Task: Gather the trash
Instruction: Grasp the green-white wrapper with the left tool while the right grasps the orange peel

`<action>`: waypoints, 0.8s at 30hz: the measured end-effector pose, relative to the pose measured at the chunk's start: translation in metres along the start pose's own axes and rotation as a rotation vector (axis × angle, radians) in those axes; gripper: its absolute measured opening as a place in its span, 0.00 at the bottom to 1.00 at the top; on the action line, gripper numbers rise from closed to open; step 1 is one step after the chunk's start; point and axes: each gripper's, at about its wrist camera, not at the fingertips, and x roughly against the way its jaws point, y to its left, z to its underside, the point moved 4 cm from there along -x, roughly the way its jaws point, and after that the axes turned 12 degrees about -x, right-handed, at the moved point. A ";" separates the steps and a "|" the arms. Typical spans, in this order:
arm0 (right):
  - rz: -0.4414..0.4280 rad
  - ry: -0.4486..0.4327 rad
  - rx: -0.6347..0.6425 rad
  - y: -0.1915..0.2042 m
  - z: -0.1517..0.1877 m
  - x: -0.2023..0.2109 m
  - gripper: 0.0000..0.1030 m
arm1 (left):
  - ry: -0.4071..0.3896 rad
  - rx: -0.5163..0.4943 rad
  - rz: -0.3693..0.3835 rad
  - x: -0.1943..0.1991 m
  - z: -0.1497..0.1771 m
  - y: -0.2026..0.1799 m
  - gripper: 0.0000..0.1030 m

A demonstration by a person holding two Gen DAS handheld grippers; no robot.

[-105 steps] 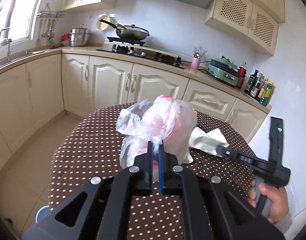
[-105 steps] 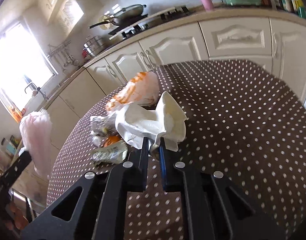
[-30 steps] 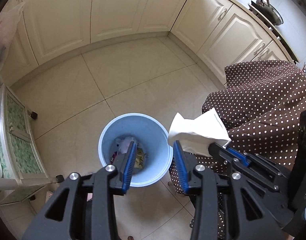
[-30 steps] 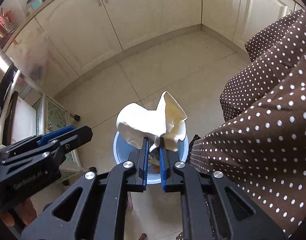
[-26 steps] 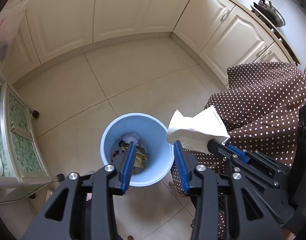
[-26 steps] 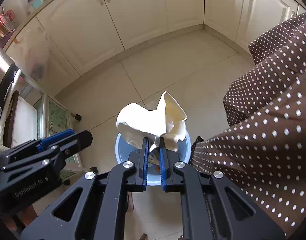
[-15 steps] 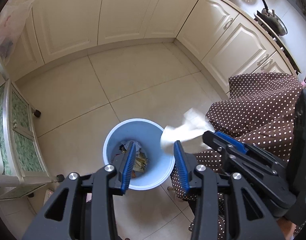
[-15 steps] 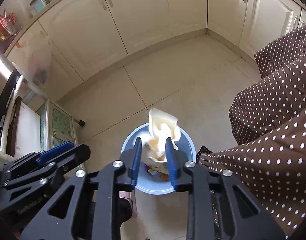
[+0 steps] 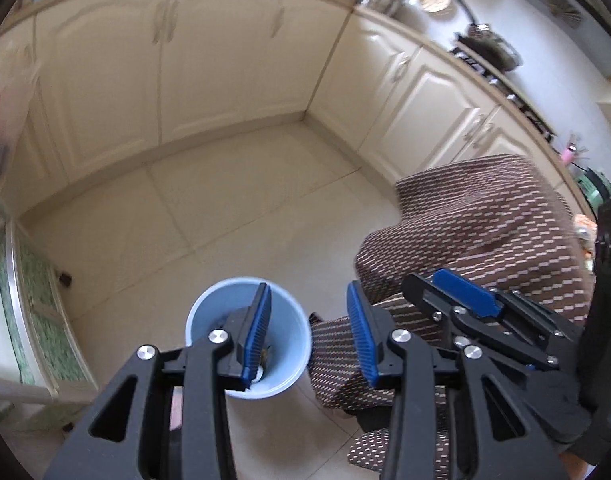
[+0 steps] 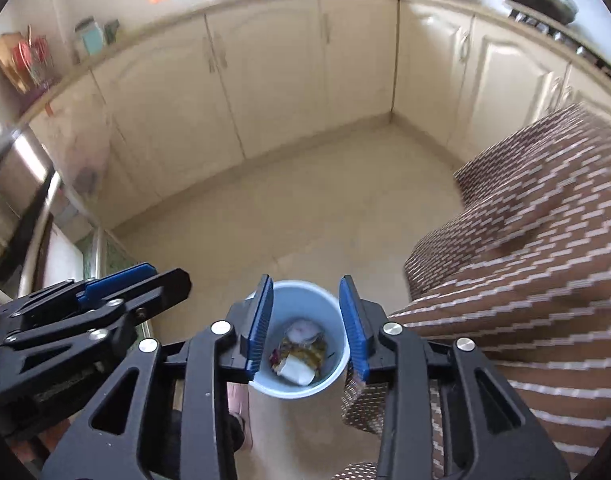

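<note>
A light blue trash bin point(image 10: 301, 308) stands on the tiled floor beside the table; it holds mixed trash with a white crumpled paper point(image 10: 296, 368) on top. It also shows in the left wrist view point(image 9: 285, 316). My right gripper point(image 10: 305, 320) is open and empty, above the bin. My left gripper point(image 9: 307, 332) is open and empty, above the bin's right rim. The right gripper point(image 9: 437, 284) shows at right in the left wrist view; the left gripper point(image 10: 153, 274) shows at left in the right wrist view.
The table under a brown dotted cloth point(image 10: 537, 240) hangs at right, close to the bin. Cream kitchen cabinets point(image 10: 273, 80) line the far walls. A glass-fronted cabinet point(image 9: 29, 300) stands at left. Tiled floor point(image 9: 225, 208) lies between them.
My right gripper opened and the white paper fell into the bin. Both views have tilted up, away from the bin, and are blurred by motion.
</note>
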 end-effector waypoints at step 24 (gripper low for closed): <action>0.289 -0.390 -0.316 -0.286 -0.017 0.256 0.45 | -0.114 -0.597 0.290 0.041 -0.066 -0.368 0.58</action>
